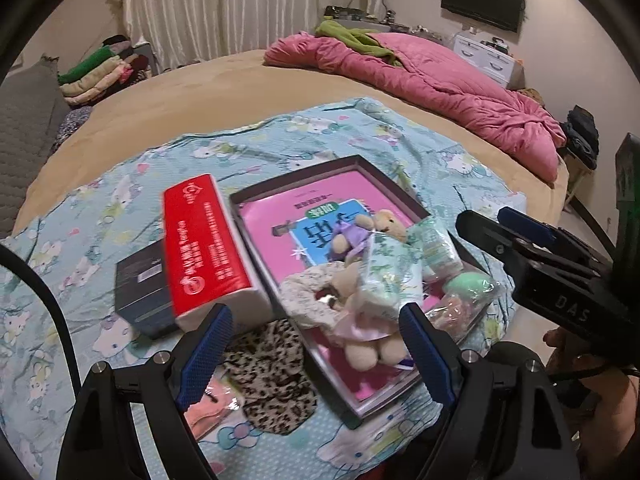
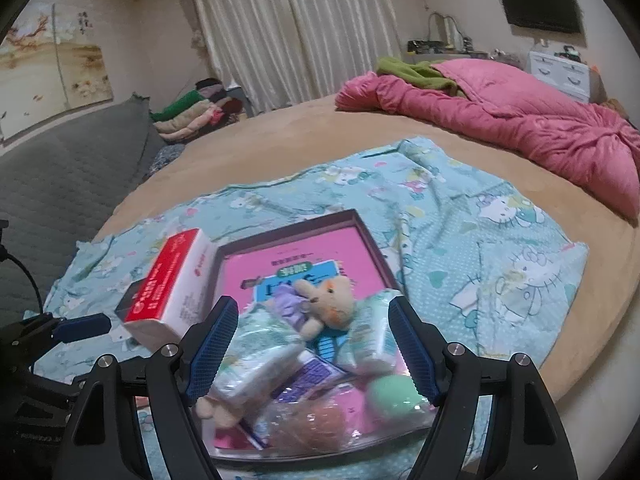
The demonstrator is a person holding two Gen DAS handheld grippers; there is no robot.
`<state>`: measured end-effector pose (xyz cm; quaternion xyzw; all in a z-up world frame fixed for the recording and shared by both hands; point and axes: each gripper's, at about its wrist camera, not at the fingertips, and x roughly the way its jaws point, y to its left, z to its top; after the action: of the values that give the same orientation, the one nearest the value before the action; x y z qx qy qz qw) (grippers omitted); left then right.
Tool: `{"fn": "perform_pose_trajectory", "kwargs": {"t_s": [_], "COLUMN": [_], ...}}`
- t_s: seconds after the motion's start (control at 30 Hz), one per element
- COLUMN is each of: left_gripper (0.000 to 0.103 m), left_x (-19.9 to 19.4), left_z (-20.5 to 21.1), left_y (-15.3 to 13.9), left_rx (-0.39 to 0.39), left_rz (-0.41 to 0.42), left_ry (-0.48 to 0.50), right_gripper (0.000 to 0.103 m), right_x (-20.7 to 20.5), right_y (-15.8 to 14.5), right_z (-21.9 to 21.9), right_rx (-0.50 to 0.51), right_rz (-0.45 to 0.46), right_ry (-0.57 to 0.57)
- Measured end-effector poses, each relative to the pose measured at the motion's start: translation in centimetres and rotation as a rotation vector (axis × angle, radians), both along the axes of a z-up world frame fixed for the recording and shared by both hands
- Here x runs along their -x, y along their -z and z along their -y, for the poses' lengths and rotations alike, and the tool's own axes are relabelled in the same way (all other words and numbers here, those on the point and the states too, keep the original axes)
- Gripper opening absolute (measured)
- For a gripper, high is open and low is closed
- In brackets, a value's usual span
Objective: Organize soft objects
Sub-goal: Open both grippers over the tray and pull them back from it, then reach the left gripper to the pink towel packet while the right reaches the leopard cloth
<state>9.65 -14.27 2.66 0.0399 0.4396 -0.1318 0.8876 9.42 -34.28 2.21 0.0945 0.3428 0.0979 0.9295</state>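
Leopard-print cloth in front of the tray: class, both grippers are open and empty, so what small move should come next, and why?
Probably lower the left gripper onto the leopard-print cloth and close on it. It lies on the blanket outside the tray, right below those open jaws, while the small bears and packets already sit inside. The right gripper hovers open over the tray.

Both views are dimly, evenly lit indoors with soft shadows, strongly bent and vignetted at the edges, while near things are smeared by slight blur.
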Motion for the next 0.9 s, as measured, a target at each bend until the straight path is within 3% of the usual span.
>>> {"fn": "perform_pose_trajectory", "kwargs": {"t_s": [0.5, 0.9], "left_gripper": [0.085, 0.085], "left_x": [1.4, 1.9], "left_z": [-6.6, -12.4], "left_y": [-1.7, -1.3], "left_rx": [0.002, 0.025], "left_rz": [0.014, -0.005], "left_ry": [-0.119, -0.231], "right_gripper": [0.079, 0.079], "right_x": [1.4, 2.2], "right_y": [-2.3, -2.5], "right_z": [-4.3, -7.7], "right_rx": [0.008, 0.04], "right_rz": [0.027, 0.021], "right_ry": [-0.128, -0.224]}}
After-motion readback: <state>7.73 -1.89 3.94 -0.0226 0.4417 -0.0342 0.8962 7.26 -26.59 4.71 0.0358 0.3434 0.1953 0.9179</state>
